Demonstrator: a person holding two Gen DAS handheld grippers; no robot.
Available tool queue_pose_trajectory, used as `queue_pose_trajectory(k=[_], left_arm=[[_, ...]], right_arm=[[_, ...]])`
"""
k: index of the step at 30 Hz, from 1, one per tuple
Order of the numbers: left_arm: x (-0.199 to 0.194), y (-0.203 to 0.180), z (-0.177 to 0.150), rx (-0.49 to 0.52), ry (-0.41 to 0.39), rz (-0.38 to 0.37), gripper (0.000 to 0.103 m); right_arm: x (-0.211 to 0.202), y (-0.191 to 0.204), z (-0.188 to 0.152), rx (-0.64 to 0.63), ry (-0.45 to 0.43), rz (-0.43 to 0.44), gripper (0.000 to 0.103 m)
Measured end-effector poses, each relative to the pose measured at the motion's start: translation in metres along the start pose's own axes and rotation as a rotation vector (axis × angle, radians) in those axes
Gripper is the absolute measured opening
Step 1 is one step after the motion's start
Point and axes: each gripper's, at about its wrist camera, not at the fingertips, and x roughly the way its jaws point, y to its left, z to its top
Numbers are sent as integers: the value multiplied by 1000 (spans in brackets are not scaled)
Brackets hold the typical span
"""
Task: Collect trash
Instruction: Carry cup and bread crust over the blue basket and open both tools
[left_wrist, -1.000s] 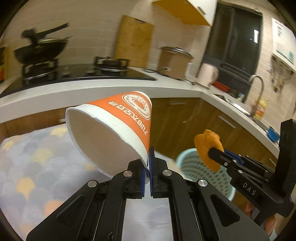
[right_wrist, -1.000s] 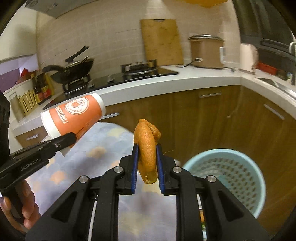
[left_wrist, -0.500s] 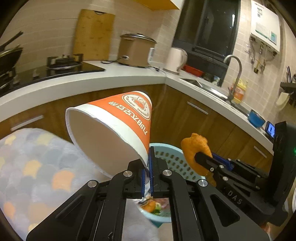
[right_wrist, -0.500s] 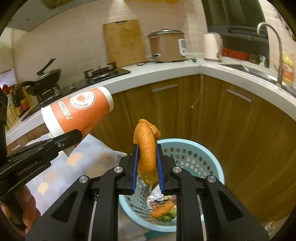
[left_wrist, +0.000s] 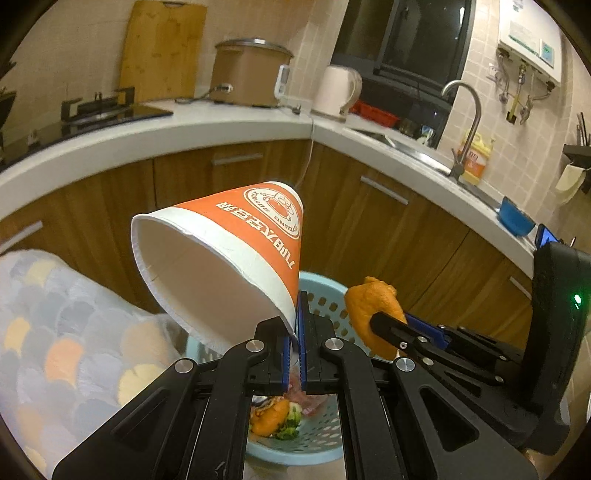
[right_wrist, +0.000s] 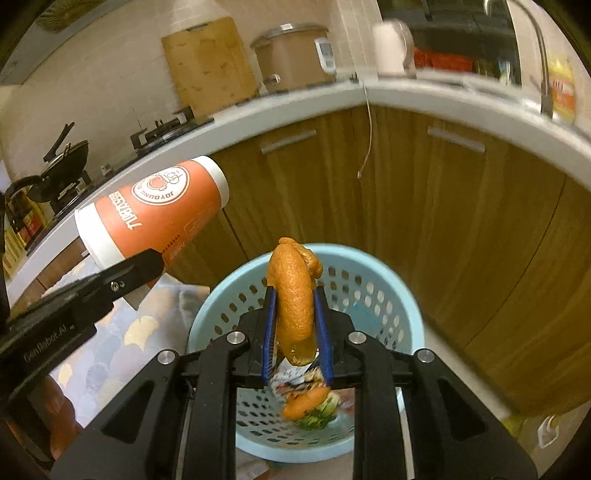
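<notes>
An orange and white paper cup (left_wrist: 229, 236) lies tilted, and my left gripper (left_wrist: 293, 325) is shut on its rim. A curled orange peel (right_wrist: 295, 299) stands between the blue pads of my right gripper (right_wrist: 294, 295), whose jaws are opening while the pads still touch the peel. Both grippers hang over a light blue perforated basket (right_wrist: 369, 258) that holds food scraps and wrappers (right_wrist: 310, 402). In the right wrist view the cup (right_wrist: 159, 210) and left gripper (right_wrist: 147, 262) are up at the left. The left wrist view shows the peel (left_wrist: 369, 306) to the cup's right.
The basket stands on the floor in front of wooden cabinets (right_wrist: 461, 229) under a white curved counter (left_wrist: 221, 129). A cloth with a scale pattern (left_wrist: 55, 332) covers a surface at the left. A rice cooker (left_wrist: 251, 70), a kettle (left_wrist: 338, 90) and a tap (left_wrist: 461, 122) stand on the counter.
Both grippers have swung right and sunk, from over the patterned cloth to above the blue basket. The cup and peel have stayed in the jaws. The right jaws have parted slightly.
</notes>
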Motion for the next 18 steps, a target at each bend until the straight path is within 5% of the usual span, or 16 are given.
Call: queue_pose_trajectory(k=[3, 8, 18], left_arm=[[11, 2, -2, -11, 31, 0, 2], [17, 11, -7, -36, 58, 6, 41], [-6, 22, -12, -57, 25, 5, 43]], right_arm=[[19, -15, 1, 78, 58, 32, 19], [37, -25, -2, 125, 141, 63, 26], [12, -6, -3, 53, 73, 41, 33]])
